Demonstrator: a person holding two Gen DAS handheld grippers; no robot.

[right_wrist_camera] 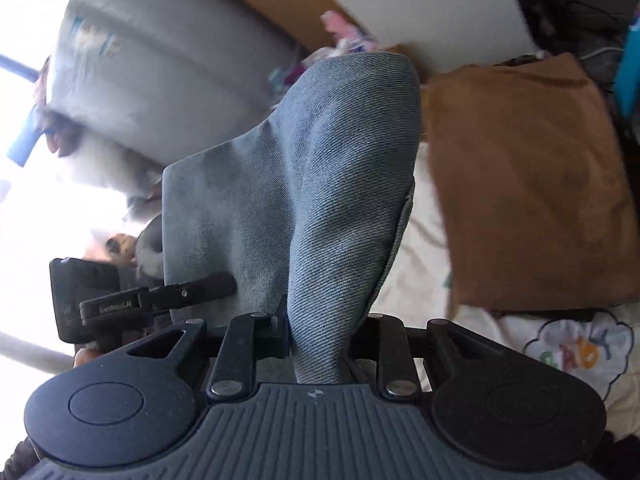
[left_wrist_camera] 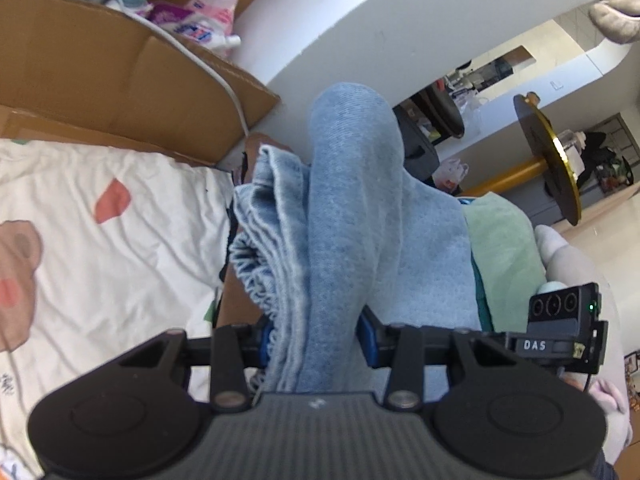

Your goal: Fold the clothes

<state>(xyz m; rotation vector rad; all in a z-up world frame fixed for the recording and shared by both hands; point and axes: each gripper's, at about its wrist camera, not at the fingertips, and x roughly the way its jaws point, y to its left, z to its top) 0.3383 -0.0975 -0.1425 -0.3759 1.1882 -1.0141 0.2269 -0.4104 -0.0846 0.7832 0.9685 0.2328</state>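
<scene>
A light blue denim garment is bunched and held up above a bed sheet printed with cartoon shapes. The left gripper has its jaws closed narrowly on a thick fold, with the elastic waistband gathered just beside it. The right gripper pinches another fold of the same denim, jaws nearly together. A brown cloth lies on the sheet to the right, and a cardboard box stands behind the bed.

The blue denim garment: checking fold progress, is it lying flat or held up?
Held up. The blue denim garment is bunched, pinched by both the left hand-held gripper and right hand-held gripper.
</scene>
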